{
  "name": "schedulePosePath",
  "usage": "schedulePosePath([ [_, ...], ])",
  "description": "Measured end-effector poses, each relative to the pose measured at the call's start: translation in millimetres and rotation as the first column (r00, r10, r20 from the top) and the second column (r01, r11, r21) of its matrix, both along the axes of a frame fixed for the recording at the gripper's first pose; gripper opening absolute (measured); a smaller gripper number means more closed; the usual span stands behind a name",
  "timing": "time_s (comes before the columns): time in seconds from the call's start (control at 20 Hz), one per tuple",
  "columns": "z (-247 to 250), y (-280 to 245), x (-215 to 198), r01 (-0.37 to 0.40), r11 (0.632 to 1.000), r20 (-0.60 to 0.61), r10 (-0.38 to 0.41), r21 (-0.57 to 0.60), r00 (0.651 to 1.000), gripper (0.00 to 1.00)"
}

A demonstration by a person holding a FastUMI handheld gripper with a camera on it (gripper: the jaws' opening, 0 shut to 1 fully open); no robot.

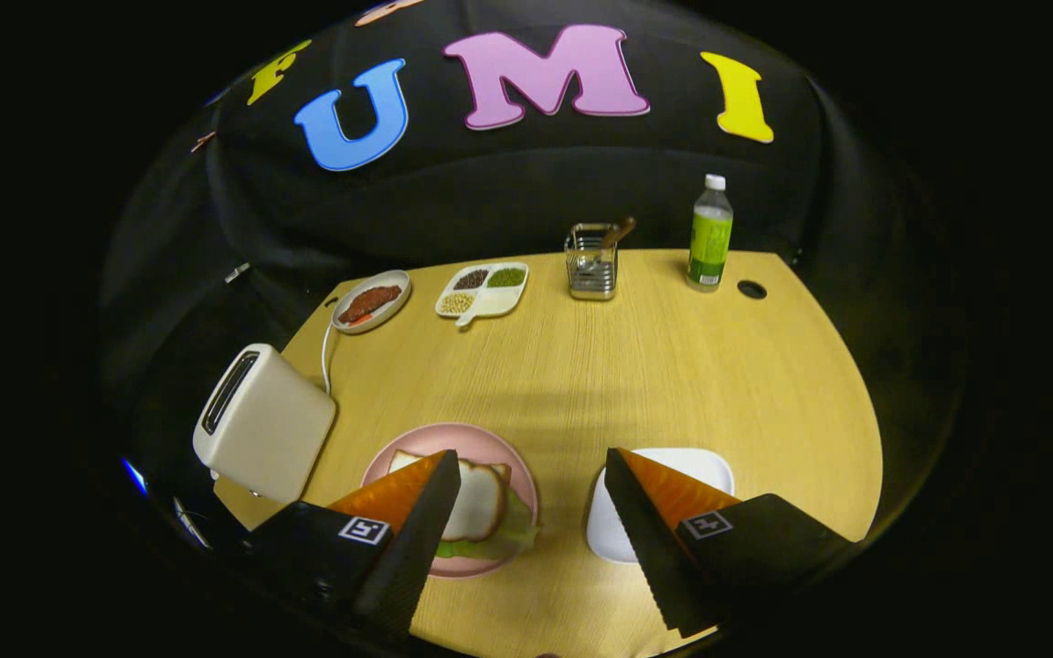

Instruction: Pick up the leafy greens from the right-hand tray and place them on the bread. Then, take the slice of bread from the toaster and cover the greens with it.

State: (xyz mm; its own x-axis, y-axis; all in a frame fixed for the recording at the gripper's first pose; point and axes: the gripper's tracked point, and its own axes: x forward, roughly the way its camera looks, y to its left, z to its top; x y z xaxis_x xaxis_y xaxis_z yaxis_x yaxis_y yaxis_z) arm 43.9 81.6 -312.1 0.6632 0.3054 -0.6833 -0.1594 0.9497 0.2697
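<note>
The gripper (531, 516) is hovering above the near part of the wooden bench (636, 384) with its fingers (417, 539) spread wide apart and holding nothing. Under and just ahead of the left finger, a pink plate (481, 443) is sitting on the bench, and on it a slice of bread (479, 498) is lying on top of the leafy greens (513, 535), whose green edge is poking out from beneath the slice on the side facing the gap between the fingers. A second slice seems to be showing under the greens, though the finger is covering part of the stack. Just ahead of the right finger, a white tray (700, 466) is lying flat, partly hidden by that finger. To the left of the pink plate, a cream toaster (261, 425) is standing with its slot facing up, its cord trailing toward the back. Well beyond the fingers, along the far edge of the bench, a small dish of reddish food (371, 302), a divided dish of beans (483, 291), a metal holder (592, 265) with a wooden-handled utensil, and a green-labelled bottle (710, 233) are standing in a row.
</note>
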Motion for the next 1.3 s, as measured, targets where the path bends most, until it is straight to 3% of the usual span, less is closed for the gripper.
schedulePosePath([
  [0.25,86.7,-28.2,14.9,0.052,0.997,0.228,-0.037,-0.057,0.973,0.99],
  [0.5,148.5,-51.1,7.3,0.104,0.992,0.350,-0.073,-0.070,0.934,0.99],
  [0.75,203.3,-51.8,2.0,0.121,0.989,0.487,-0.067,-0.080,0.871,0.99],
  [0.95,215.6,-51.4,-2.1,0.112,0.990,0.533,-0.046,-0.091,0.845,0.96],
  [1.3,212.3,-44.5,-2.0,0.098,0.989,0.520,-0.026,-0.110,0.854,0.97],
])
